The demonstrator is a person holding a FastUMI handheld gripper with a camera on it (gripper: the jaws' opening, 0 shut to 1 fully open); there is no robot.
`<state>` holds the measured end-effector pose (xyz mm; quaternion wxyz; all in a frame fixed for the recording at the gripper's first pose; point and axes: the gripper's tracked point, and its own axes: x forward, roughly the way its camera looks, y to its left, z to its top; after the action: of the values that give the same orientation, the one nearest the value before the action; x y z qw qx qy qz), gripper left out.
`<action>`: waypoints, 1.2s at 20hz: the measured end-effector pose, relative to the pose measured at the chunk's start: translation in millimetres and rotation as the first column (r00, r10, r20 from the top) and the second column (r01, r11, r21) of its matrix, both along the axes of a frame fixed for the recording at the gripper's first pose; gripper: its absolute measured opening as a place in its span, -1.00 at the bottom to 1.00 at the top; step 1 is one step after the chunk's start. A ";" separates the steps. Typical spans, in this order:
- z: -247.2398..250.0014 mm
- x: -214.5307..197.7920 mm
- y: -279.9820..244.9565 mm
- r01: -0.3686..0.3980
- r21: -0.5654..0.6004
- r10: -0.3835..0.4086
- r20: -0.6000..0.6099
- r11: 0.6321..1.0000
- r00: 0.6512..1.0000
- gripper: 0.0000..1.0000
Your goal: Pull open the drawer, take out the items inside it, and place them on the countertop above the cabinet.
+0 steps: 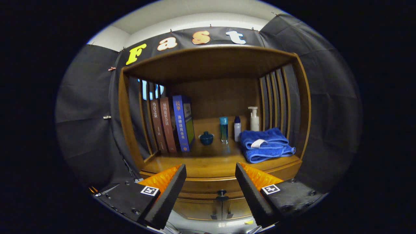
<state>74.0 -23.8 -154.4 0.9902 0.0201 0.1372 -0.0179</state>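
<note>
Gripper view: three books (169,125), three bottles (237,128).

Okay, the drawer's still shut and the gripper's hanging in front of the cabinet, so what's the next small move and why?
Probably ease the gripper down and forward until its fingers straddle the drawer knob. The fingers are spread wide and hold nothing, the knob sits lower between them and a little beyond, and the drawer under the countertop looks fully closed, so gripping the knob comes before any pull.

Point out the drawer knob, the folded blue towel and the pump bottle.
Drawer knob (222,195), gripper view, on its round head.
Folded blue towel (266,146), gripper view, its top fold.
Pump bottle (254,122), gripper view, its body.
</note>
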 end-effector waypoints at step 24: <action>-185.4 29.1 -30.3 0.006 -0.028 -0.016 -0.344 1.000 0.939 -0.32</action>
<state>103.1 -54.1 -339.8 0.9511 0.0044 0.3076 -0.0284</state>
